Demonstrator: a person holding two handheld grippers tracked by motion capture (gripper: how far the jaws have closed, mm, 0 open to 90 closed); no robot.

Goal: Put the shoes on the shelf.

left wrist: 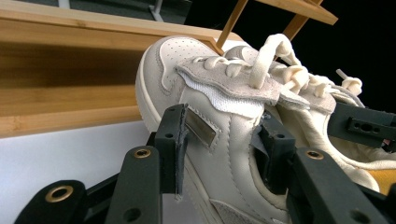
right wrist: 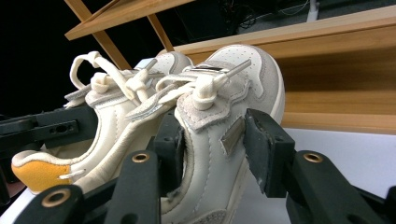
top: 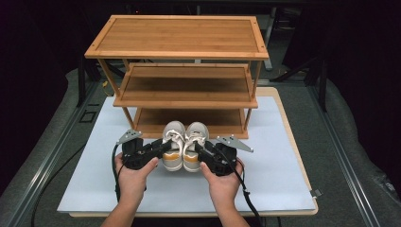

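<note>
On each sneaker (left wrist: 224,135), blank metal tag (left wrist: 201,129).

L gripper (top: 163,147) blk, grey tri plate | R gripper (top: 197,147) same | brass rivets, blk cables

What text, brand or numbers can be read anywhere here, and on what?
None can be read.
Left shoe: a small metal tag on its side, blank or too blurred to tell.
Right shoe: a like tag on its side, also unreadable.
Wooden rack, white board, left gripper and right gripper: no lettering shows.
</note>
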